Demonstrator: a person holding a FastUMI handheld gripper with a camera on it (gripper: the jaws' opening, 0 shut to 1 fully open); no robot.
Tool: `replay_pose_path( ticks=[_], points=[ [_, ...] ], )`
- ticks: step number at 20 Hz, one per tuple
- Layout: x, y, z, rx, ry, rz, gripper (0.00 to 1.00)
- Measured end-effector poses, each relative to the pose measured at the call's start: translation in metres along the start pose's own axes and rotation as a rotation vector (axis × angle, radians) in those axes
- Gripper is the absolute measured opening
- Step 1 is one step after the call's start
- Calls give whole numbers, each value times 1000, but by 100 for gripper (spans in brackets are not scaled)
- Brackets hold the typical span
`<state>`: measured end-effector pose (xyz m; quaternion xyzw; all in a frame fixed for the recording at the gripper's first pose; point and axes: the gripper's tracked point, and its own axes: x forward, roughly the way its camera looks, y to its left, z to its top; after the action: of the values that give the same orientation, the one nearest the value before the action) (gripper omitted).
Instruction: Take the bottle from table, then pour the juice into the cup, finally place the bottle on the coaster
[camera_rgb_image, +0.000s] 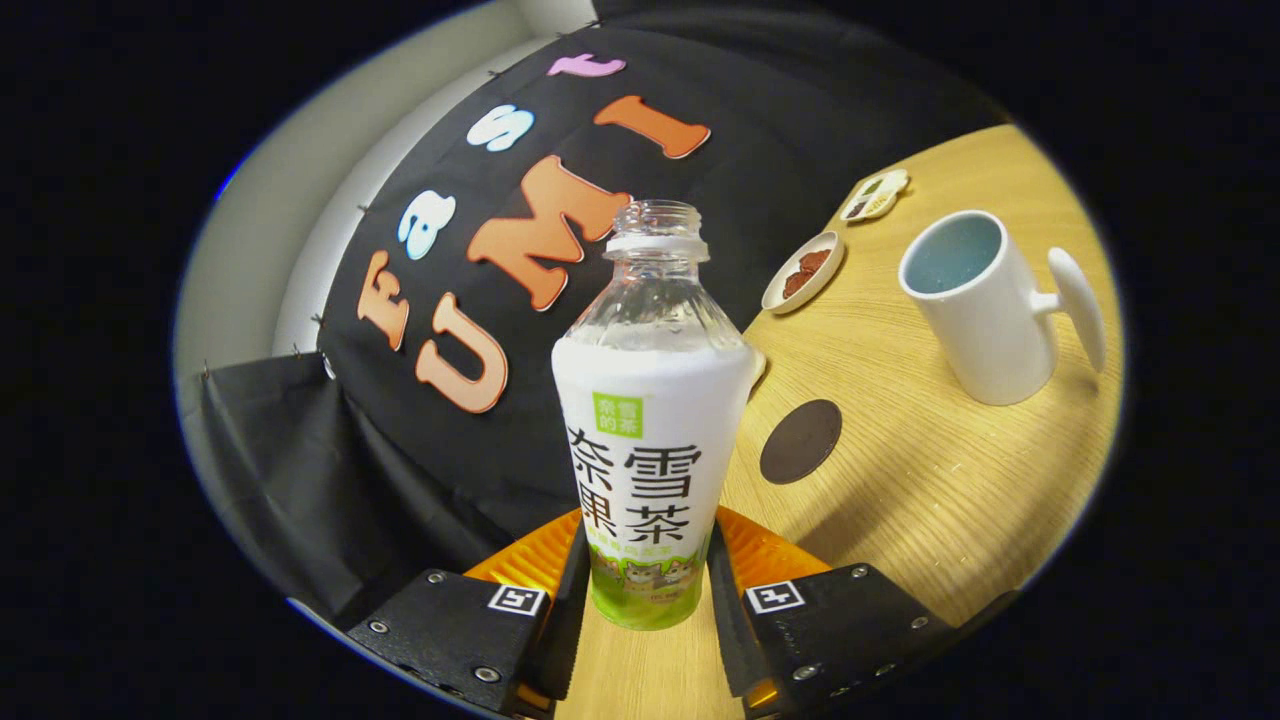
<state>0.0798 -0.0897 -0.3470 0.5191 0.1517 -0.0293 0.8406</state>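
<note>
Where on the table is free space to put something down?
Bare wood lies between the coaster and the cup, and nearer, right of the bottle held in the gripper jaws. Crowded: the two small dishes by the wall.

**Surfaces and materials**

The bottle (648, 420) is clear glossy plastic at its open neck, wrapped lower down in a smooth printed label sleeve. Both fingers of the gripper (648, 600) press its base, their holders matt with metal screws. The table (930, 480) is pale wood grain, lightly sheened. The cup (985, 310) looks glazed ceramic. The coaster (800, 441) is dark and matt
</note>
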Motion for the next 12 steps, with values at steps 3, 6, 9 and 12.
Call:
replay_pose_path(
  ticks=[3, 6, 9, 12],
  points=[
    [-1, -7, 17, 130, -46, 13, 58],
    [6, -11, 29, 238, -71, 40, 58],
    [9, -9, 35, 300, -75, 53, 58],
    [6, -9, 42, 404, -79, 89, 58]
  ],
)
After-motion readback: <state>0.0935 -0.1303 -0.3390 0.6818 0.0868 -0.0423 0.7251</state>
